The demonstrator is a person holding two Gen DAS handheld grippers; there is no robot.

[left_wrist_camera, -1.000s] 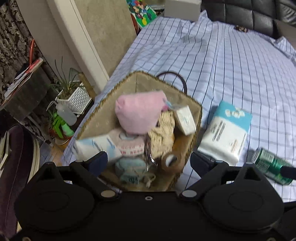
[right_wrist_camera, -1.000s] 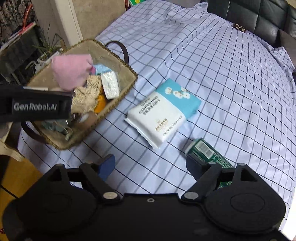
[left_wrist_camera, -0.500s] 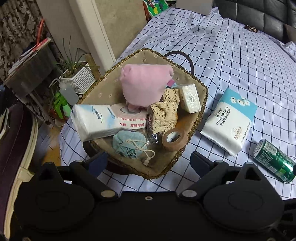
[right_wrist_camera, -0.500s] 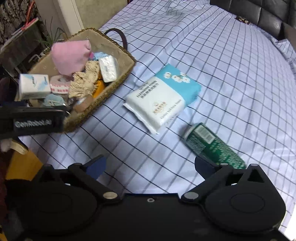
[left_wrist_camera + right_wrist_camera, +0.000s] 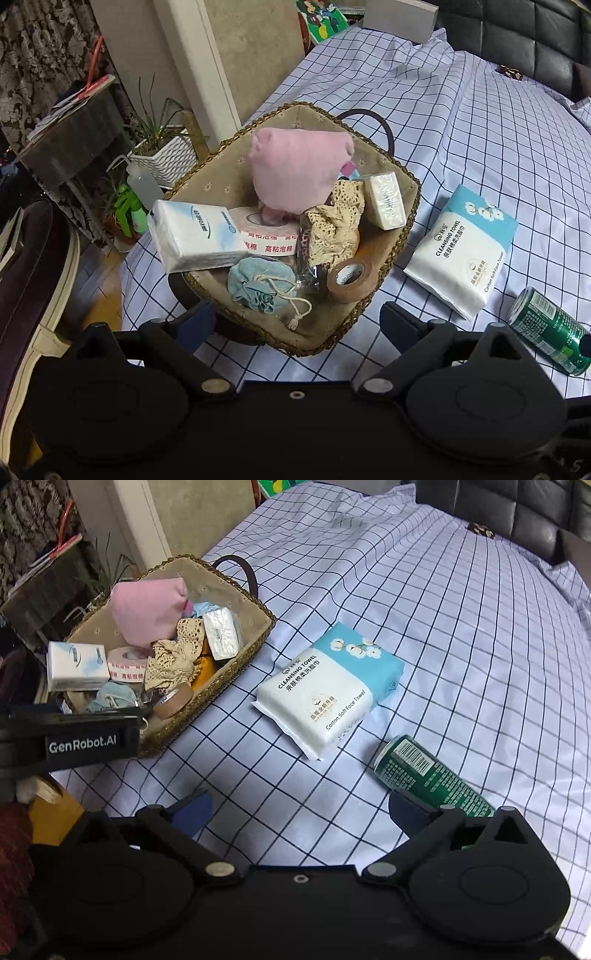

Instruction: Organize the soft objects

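Both tongs gape wide, nothing in them: left tongs point(image 5: 297, 325) over the basket point(image 5: 400, 236) w/ pink pouch point(image 5: 299, 173) & tissue pack point(image 5: 195, 234) inside; right tongs point(image 5: 301, 814), jaws just been opening, above the checked cloth point(image 5: 461, 627). Towel pack point(image 5: 328, 688) lies just beside the basket, green can point(image 5: 428, 771) near it.

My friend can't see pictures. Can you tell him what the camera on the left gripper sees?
A woven straw basket sits on a blue checked cloth, stuffed with a pink fabric bundle, a white tissue pack, cream lace and tape rolls. The open left gripper hovers empty above it. A white-and-blue towel pack and green can lie beside.
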